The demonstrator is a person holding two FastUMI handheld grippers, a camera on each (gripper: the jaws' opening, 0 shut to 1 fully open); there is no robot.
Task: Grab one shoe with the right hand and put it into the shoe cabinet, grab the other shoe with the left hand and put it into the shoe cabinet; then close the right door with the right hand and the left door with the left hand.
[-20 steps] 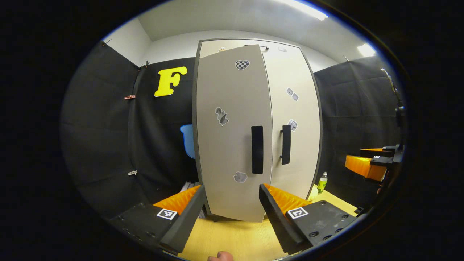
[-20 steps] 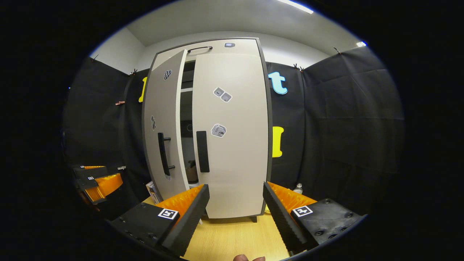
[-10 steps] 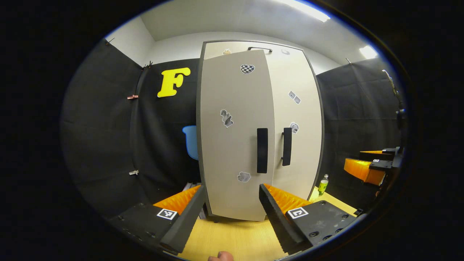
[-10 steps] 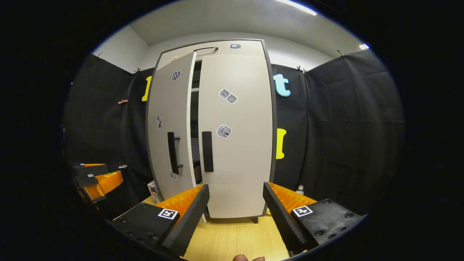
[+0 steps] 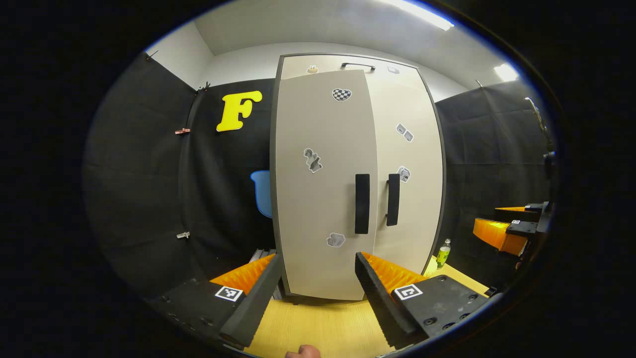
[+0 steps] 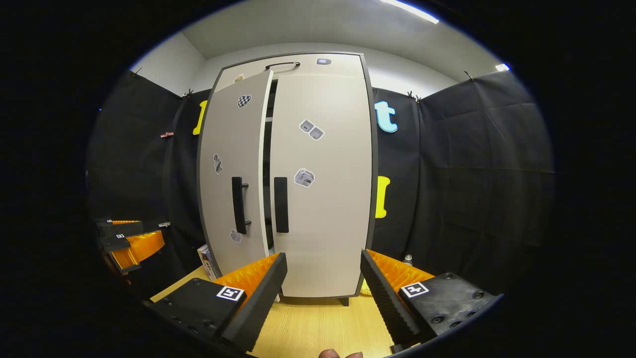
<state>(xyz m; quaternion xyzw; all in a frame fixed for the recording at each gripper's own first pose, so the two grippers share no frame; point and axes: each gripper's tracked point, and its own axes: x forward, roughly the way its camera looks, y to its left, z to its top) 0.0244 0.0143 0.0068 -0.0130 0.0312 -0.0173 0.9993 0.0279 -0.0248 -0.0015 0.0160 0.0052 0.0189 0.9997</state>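
A tall beige shoe cabinet [image 5: 412, 99] stands ahead on the wooden floor. Its right door [image 6: 323, 219] lies flat and shut. Its left door [image 5: 318, 199] hangs a narrow crack ajar, with a dark gap beside it in the right gripper view. Each door carries a black handle [image 5: 362, 204] [image 6: 280, 205]. My left gripper [image 5: 314, 278] is open in front of the left door, apart from it and holding nothing. My right gripper [image 6: 323, 278] is open before the right door, also holding nothing. The shoes are hidden behind the doors.
A small bottle [image 5: 442, 252] stands on the floor at the cabinet's right foot. A box [image 6: 206, 261] leans at its left foot. Black cloth walls close in on both sides. Wooden floor [image 6: 318, 323] stretches between me and the cabinet.
The left door has swung inward, from well ajar to nearly shut. Both grippers stay open and have barely shifted.
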